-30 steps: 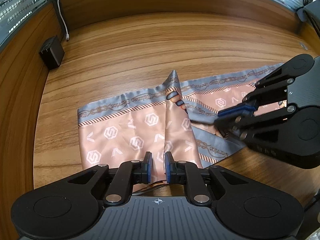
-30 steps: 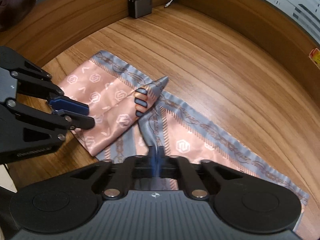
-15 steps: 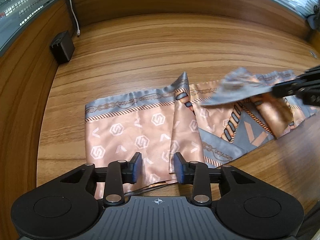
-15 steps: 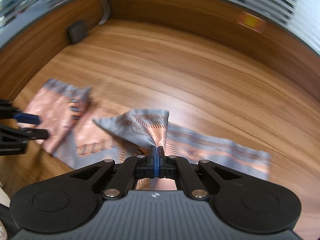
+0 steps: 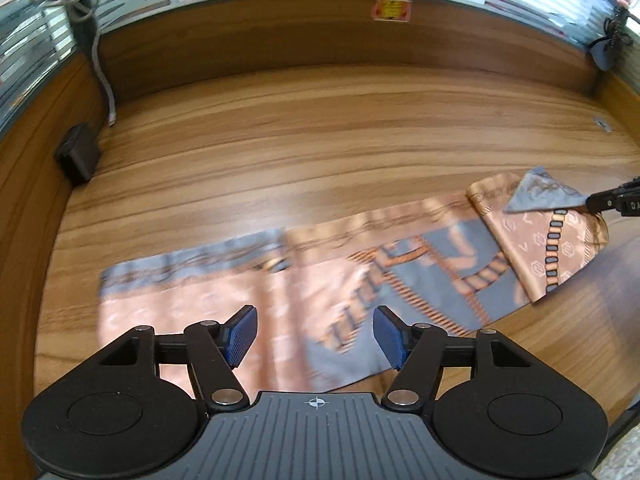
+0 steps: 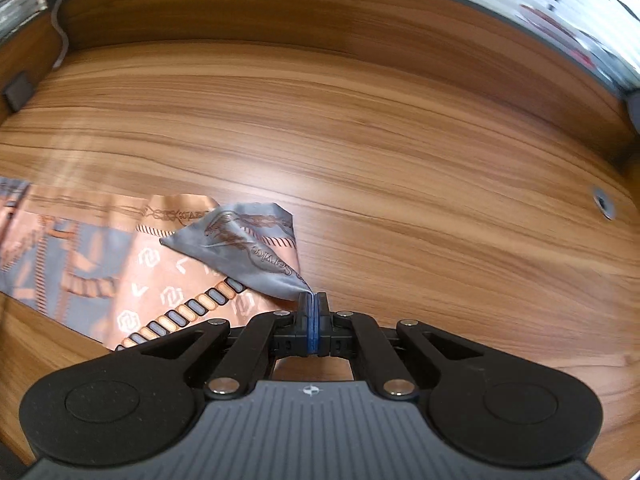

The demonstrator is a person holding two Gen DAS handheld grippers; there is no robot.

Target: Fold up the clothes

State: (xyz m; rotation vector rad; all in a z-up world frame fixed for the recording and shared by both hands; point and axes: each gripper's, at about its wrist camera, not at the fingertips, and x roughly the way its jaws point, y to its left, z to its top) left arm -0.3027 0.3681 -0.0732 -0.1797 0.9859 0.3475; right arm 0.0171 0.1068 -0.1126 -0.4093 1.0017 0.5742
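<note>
A wood-grain bench (image 5: 320,152) is bounded by a raised wooden upstand, above which frosted striped glazing is seen. A patterned scarf (image 5: 280,288) in salmon and grey-blue is laid lengthwise across the near part of the bench, from about 9 o'clock to 3 o'clock in the left wrist view; much of it is blurred.

The left hand-held gripper (image 5: 316,336) is held wide open above the near edge of the scarf, and nothing is gripped between its blue pads (image 5: 240,334).

The right hand-held gripper (image 6: 313,320) is closed fully on a grey corner of the scarf (image 6: 248,252), which is raised off the bench and folded back over the salmon area. In the left wrist view this gripper (image 5: 612,200) is seen at 3 o'clock, with the grey corner extending from its tip.

A small black box (image 5: 78,156) is placed against the upstand at 10 o'clock, and a grey cable (image 5: 102,76) hangs down just behind it. An orange label (image 5: 392,10) is fixed to the upstand at 12 o'clock. A metal fitting (image 6: 602,202) is set into the bench at 3 o'clock in the right wrist view.
</note>
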